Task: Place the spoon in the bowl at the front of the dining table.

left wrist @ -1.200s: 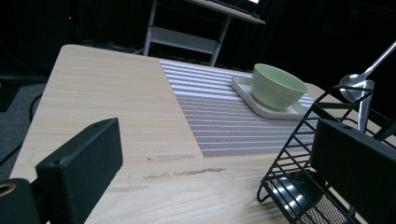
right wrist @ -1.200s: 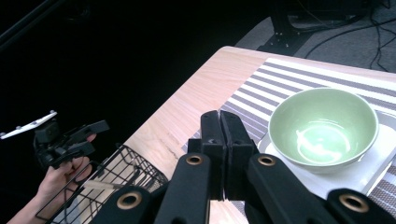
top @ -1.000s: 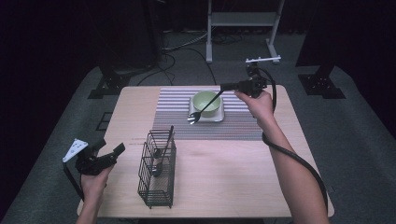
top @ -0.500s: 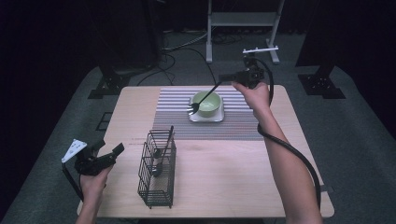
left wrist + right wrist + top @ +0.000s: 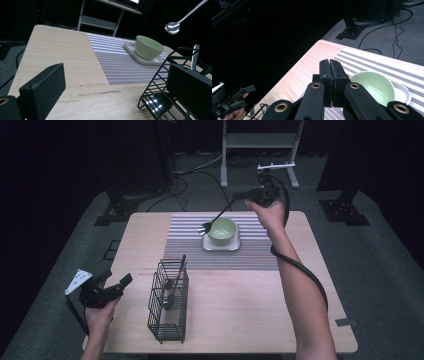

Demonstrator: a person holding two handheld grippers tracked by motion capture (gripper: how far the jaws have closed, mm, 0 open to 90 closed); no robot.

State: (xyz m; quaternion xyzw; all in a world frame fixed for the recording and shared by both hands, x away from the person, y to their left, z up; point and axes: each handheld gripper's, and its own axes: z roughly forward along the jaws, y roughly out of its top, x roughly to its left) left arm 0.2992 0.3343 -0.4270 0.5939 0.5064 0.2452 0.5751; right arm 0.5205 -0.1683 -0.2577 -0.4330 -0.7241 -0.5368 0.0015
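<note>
shiny metal spoon (image 5: 212, 223) lifted higher, round green bowl (image 5: 222, 230), black wire basket (image 5: 169, 307)

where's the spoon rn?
In the high view the spoon is held in the air by the right claw at the table's far side, its bowl hanging just left of the green bowl over the striped mat.

bare wood is lying open across the table's (image 5: 310, 320) lower right and along its left edge. a wire basket (image 5: 169, 305) is standing lower centre, blocking passage there. a green bowl (image 5: 222, 230) on a plate (image 5: 220, 244) is occupying the striped mat's (image 5: 250, 255) upper middle.
</note>
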